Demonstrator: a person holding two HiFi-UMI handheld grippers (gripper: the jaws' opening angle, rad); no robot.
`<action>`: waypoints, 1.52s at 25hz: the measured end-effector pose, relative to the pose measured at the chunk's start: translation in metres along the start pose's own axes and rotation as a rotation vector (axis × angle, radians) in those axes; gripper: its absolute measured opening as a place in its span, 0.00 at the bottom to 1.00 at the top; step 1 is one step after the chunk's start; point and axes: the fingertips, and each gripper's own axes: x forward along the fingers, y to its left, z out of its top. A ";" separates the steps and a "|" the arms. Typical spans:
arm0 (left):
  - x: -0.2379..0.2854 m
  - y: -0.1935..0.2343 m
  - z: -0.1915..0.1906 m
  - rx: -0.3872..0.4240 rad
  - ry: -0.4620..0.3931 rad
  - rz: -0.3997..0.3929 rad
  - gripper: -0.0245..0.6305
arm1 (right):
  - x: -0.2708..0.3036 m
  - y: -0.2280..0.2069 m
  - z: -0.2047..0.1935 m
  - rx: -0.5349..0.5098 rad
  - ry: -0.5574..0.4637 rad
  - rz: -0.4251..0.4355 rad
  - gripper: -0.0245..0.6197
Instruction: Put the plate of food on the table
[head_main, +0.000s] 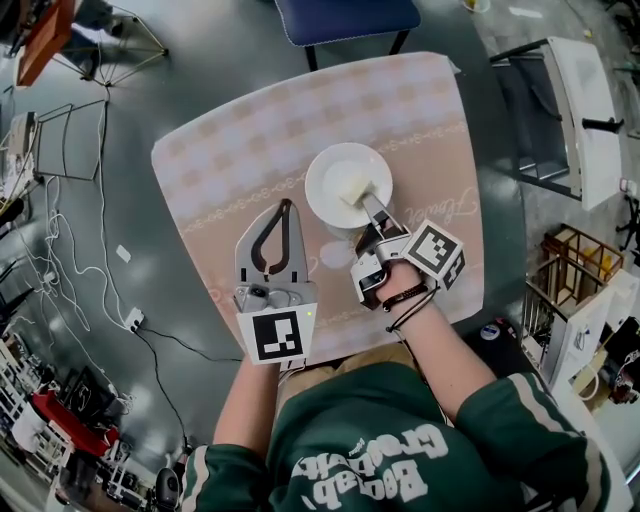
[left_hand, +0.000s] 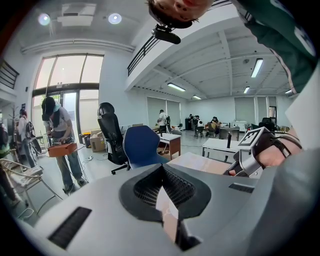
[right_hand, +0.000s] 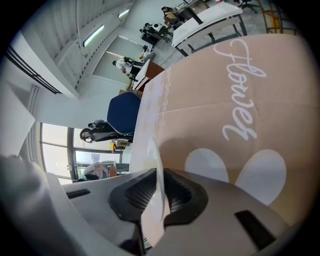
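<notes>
Right gripper (head_main: 369, 203) clamps the plate (head_main: 330, 180) rim at five o'clock; keep it level onto the table (head_main: 220, 160); left gripper (head_main: 287, 207) closed, empty

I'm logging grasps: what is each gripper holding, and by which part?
The right gripper grips the plate by its near rim; the left gripper holds nothing.

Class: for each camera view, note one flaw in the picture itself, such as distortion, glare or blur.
Head view: the wide lens bows the table, and the white plate looks washed out. Left gripper view: fisheye with black corners, and the windows glare bright. Right gripper view: rolled sideways; the plate's rim in the right gripper is blurred, the tablecloth lettering sharp.
</notes>
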 end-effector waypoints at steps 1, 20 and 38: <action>0.000 0.000 0.000 0.000 0.001 0.000 0.05 | -0.001 -0.001 0.001 -0.011 -0.002 -0.012 0.09; 0.003 -0.014 -0.002 0.005 0.001 -0.032 0.05 | -0.019 -0.027 -0.003 -0.036 -0.006 -0.086 0.23; -0.003 -0.030 0.004 0.004 -0.016 -0.053 0.05 | -0.040 -0.024 -0.005 -0.038 -0.018 -0.038 0.23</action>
